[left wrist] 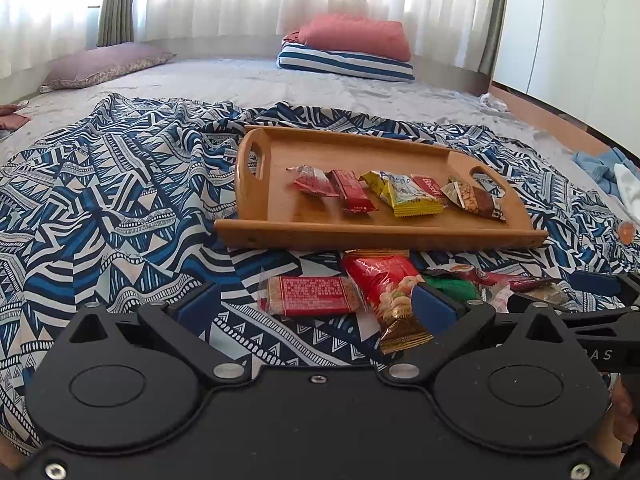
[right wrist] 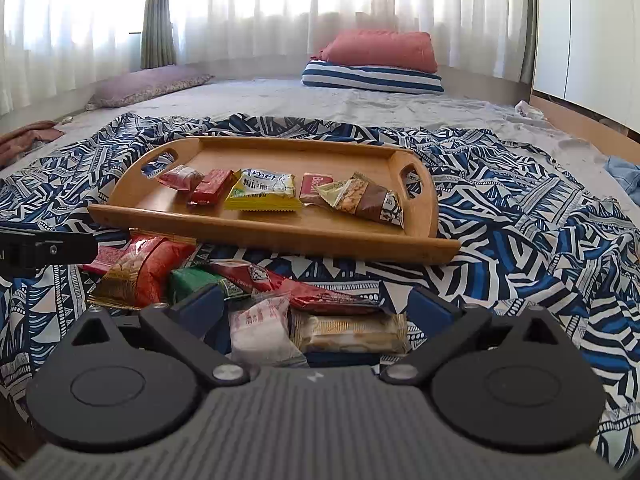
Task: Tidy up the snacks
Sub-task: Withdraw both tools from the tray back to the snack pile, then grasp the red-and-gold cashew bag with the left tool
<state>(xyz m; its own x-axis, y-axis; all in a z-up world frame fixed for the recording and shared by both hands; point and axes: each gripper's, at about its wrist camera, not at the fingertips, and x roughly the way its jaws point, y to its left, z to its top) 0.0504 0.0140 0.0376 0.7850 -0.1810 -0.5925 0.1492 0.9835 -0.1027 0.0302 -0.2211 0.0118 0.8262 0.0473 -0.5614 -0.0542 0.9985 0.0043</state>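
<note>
A wooden tray [left wrist: 280, 216] [right wrist: 280, 236] on the patterned cloth holds a row of several snack packets, among them a yellow one [left wrist: 408, 196] [right wrist: 262, 192]. More loose snacks lie in front of the tray. My left gripper [left wrist: 316, 304] is open, its blue pads either side of a red-labelled bar [left wrist: 312, 296] and beside a red nut bag [left wrist: 384, 284]. My right gripper [right wrist: 316, 308] is open around a white packet [right wrist: 260, 328] and a clear-wrapped biscuit bar [right wrist: 352, 332]. A long red packet [right wrist: 304, 284] and a green packet [right wrist: 192, 282] lie just beyond.
The blue-and-white patterned cloth [left wrist: 120, 208] covers the near part of a grey bed. Pillows [left wrist: 352, 44] lie at the far side, below curtains. The other gripper shows at the right edge of the left wrist view [left wrist: 600, 312] and at the left edge of the right wrist view [right wrist: 40, 248].
</note>
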